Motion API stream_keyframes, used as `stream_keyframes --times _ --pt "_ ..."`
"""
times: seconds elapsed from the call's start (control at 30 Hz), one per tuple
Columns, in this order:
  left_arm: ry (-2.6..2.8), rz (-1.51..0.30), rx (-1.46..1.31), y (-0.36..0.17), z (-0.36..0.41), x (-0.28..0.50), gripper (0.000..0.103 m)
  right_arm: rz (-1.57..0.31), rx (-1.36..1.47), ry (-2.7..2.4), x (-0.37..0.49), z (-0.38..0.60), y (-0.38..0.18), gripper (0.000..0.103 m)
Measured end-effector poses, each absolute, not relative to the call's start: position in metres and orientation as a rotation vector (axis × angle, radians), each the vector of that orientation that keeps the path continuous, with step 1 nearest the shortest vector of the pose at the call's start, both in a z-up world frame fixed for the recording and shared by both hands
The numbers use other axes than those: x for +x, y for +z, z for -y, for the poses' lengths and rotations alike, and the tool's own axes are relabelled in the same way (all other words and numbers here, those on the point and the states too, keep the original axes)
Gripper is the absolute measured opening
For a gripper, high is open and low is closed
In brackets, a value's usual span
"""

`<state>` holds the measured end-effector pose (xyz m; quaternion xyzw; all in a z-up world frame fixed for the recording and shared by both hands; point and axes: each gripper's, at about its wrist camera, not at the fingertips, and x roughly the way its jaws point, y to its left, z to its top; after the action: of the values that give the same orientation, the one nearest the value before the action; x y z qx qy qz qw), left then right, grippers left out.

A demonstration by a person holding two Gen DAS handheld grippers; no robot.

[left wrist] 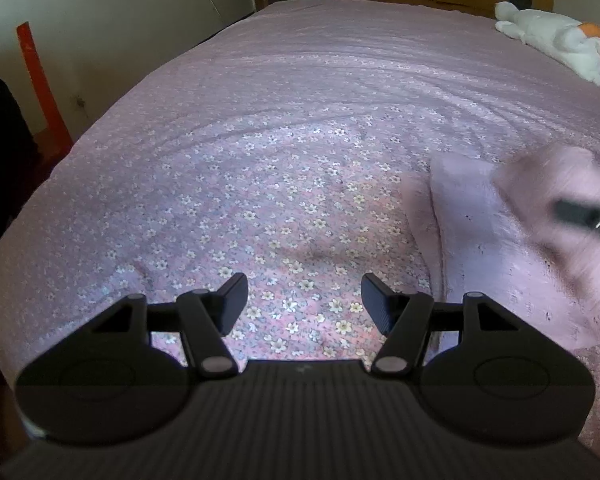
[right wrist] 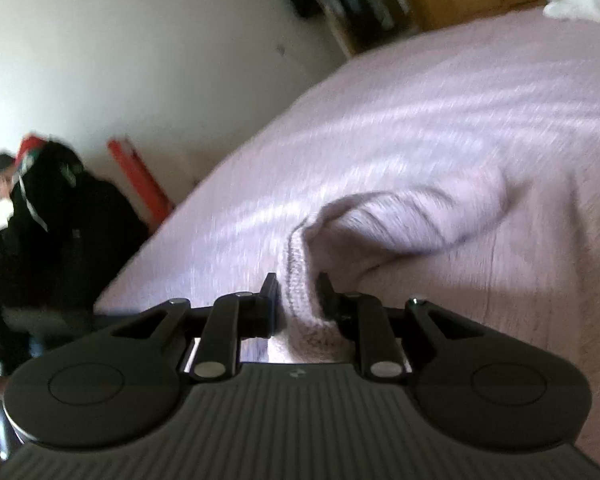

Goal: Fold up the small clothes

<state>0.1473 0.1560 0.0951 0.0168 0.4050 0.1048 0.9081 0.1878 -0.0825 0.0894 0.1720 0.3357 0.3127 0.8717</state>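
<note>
Garment: a small pink knit piece (right wrist: pixel 380 232), partly lifted off the bed (left wrist: pixel 284 92) near its front right corner; blurred.
Right gripper (right wrist: pixel 298 300): fingers narrow, clamped on the garment's ribbed hem.
Left gripper (left wrist: pixel 304 300): fingers wide apart, holding nothing, above the flowered sheet beside the garment.
Far right corner: a white plush toy (left wrist: pixel 552 36) lies there.
</note>
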Motion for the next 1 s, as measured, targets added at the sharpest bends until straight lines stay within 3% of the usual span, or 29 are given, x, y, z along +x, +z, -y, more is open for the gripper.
stream_keyframes --times 0.17,0.33,0.5,1.0 --pt "0.159 -0.825 -0.009 0.093 -0.152 0.153 0.064 -0.763 0.272 0.654 0.186 0.057 0.057 0.024" --pt "0.067 -0.797 -0.045 0.093 -0.133 0.163 0.064 -0.745 0.311 0.695 0.175 0.062 0.067 0.073" --pt "-0.014 -0.763 -0.07 0.097 -0.112 0.176 0.064 -0.682 0.271 0.65 0.152 0.079 0.087 0.083" --pt "-0.124 -0.759 -0.169 0.052 -0.078 0.225 0.063 -0.585 0.264 0.321 0.133 0.165 0.09 0.092"
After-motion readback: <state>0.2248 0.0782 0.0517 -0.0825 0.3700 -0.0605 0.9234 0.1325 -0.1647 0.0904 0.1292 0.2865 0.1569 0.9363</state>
